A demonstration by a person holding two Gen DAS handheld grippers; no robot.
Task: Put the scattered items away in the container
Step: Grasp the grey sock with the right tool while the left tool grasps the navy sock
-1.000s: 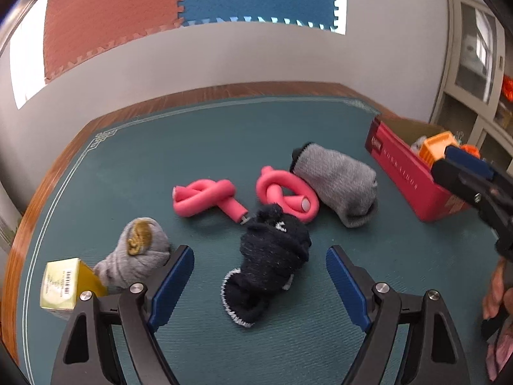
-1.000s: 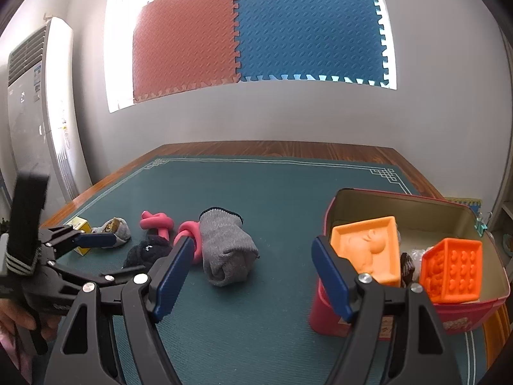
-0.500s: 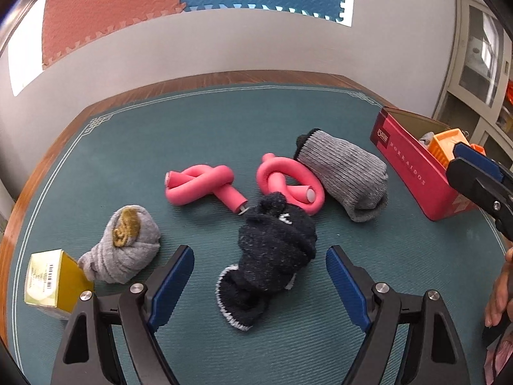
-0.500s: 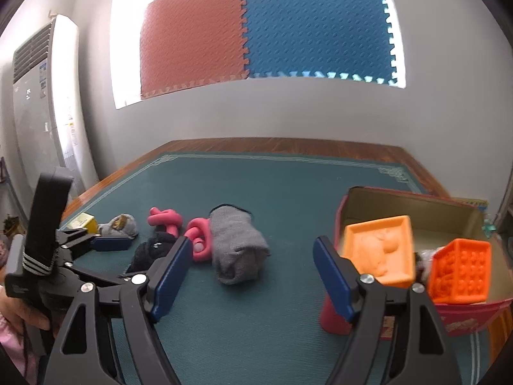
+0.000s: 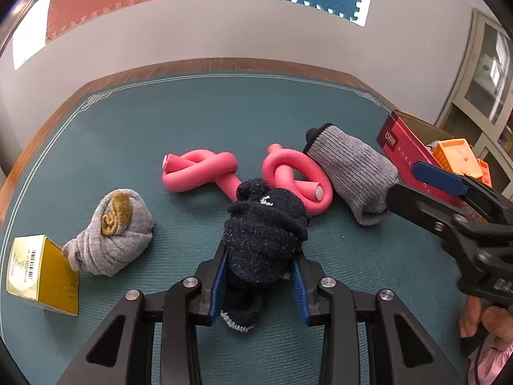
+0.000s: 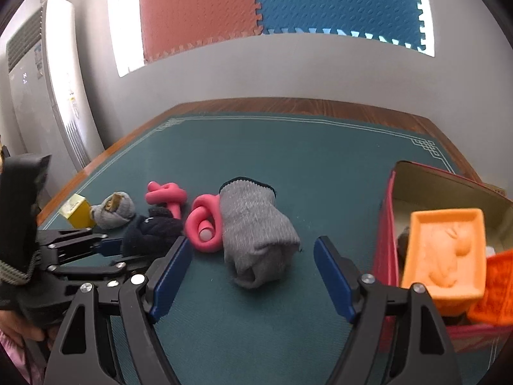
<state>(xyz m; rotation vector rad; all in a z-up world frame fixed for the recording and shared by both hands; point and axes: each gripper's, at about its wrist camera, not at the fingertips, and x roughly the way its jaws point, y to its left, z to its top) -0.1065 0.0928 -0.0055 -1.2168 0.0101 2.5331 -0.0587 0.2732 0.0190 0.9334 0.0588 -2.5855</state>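
– Navy wool: where is the dark sock [image 5: 263, 234]?
– Mid-table, pinched between the left gripper [image 5: 259, 284] pads.
– And the other view?
– The right gripper [image 6: 253, 276] is spread wide above the grey sock [image 6: 256, 231], beside the red box [image 6: 384, 240] at the table's right edge.

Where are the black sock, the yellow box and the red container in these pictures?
black sock [image 5: 263, 234]: left wrist view, on its fuzzy middle bulge.
yellow box [image 5: 57, 279]: left wrist view, on its gold side face.
red container [image 6: 383, 250]: right wrist view, on its near red wall.
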